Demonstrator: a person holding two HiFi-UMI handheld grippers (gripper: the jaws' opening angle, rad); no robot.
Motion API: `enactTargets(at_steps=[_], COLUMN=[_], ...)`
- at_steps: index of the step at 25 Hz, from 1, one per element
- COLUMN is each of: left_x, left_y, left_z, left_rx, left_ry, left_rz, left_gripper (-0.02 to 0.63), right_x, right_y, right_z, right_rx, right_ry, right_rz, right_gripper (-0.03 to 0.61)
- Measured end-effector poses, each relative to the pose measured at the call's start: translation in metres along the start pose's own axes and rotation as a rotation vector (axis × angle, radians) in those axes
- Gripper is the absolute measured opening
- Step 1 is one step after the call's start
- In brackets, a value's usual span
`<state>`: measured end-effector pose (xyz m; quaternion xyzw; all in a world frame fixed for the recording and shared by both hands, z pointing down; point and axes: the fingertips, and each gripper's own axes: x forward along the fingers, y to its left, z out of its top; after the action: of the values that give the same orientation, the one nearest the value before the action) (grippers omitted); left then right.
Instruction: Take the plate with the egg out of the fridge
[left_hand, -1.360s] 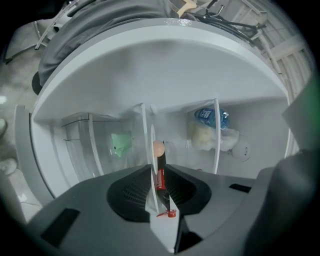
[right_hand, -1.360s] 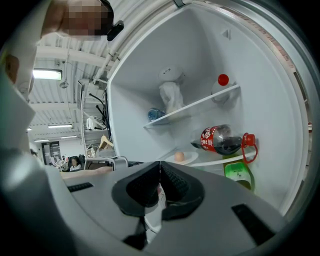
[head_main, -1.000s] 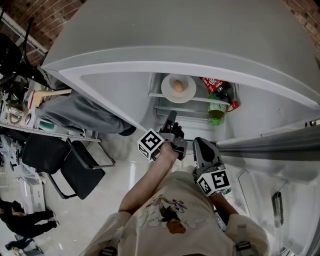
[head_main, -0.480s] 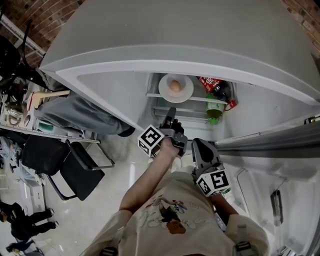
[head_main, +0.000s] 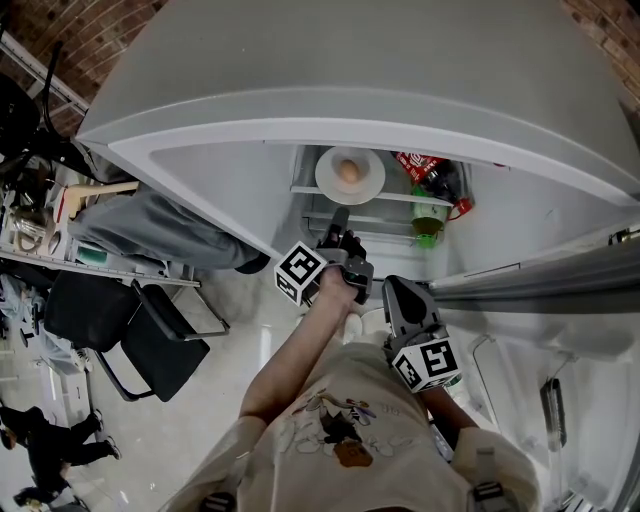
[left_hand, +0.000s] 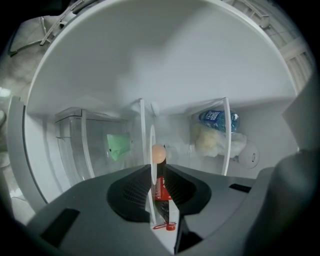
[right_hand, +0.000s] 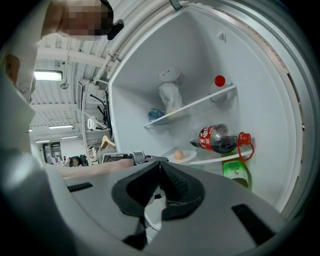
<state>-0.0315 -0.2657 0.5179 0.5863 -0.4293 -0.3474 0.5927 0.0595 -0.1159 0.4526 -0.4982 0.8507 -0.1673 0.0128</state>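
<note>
- White plate (head_main: 370, 184) with the egg (head_main: 348, 171) sits on a fridge shelf (head_main: 398, 196). A cola bottle (head_main: 432, 175) lies just beside it, and a green bottle (head_main: 432, 224) stands on the level below.
- We see the left gripper (head_main: 339, 222) just below that shelf, jaws a narrow gap apart and pinching nothing.
- Our right gripper (head_main: 400, 286) hangs lower, jaws pressed together and empty.
- Through the left jaws the plate shows only edge-on.
- We cannot identify the green shape (left_hand: 118, 146) behind frosted plastic.

Open fridge (head_main: 380, 50) in a workshop-style lab
Brick walls (head_main: 70, 35), a cluttered bench (head_main: 35, 215), black chairs (head_main: 160, 345), ceiling strip light (right_hand: 48, 75).
</note>
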Motion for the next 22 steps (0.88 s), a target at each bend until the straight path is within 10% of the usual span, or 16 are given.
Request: enactTargets(at_steps=[22], left_x=[0.02], left_y=[0.012], left_z=[0.016], left_rx=[-0.011], left_ry=[-0.022], left_rz=[0.021], left_gripper=[0.075], right_x=[0.005], right_y=[-0.006], right_z=[0.003], right_rx=[0.008], right_ry=[0.002], right_rz=[-0.006], right_gripper=[0.006])
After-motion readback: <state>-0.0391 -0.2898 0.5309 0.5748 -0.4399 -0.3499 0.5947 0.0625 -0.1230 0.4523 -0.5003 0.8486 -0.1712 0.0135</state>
